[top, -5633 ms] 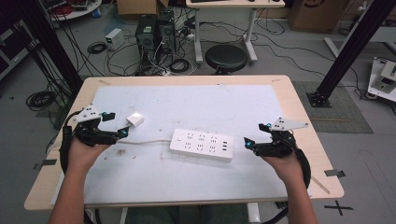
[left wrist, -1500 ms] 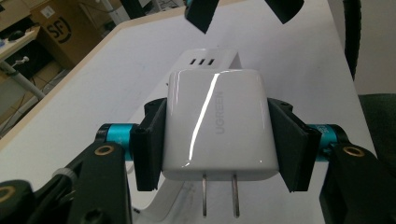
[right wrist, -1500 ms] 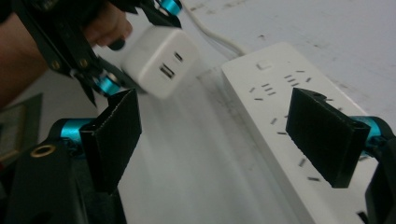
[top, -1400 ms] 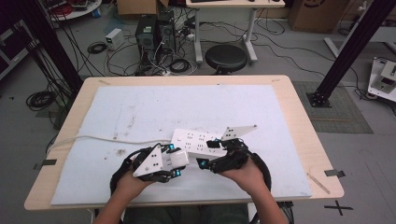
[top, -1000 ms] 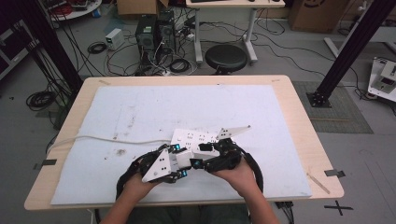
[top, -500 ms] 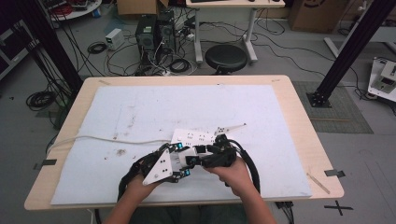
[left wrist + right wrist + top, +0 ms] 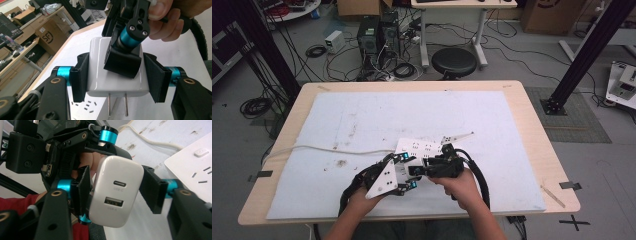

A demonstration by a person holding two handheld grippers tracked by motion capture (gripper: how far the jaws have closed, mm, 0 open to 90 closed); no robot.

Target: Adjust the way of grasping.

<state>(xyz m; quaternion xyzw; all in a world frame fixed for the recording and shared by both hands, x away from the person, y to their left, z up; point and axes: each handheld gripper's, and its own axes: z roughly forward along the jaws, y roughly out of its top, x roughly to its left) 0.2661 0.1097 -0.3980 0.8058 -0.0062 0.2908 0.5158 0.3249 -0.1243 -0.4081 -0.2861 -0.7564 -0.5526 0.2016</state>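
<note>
Left gripper [image 7: 117,80]: clamped on the flat sides of a white charger [image 7: 116,75], prongs aimed down at the power strip [image 7: 86,107].
Right gripper [image 7: 117,192]: jaws have just been closing around the same charger [image 7: 117,190]; the left pad seems to touch, the right pad stands just off it.
Charger: held in the air between both hands, above the near end of the strip, at the table's front middle [image 7: 409,170].
Ports: USB end faces the right gripper's camera.
Power strip: white, lying on the pale mat [image 7: 512,150], cord trailing left.
Risk, handover: if the left lets go before the right pinches fully, the charger may drop or twist.
Risk, plugging: tilted prongs would likely miss the slots and shove the unheld strip.
</note>
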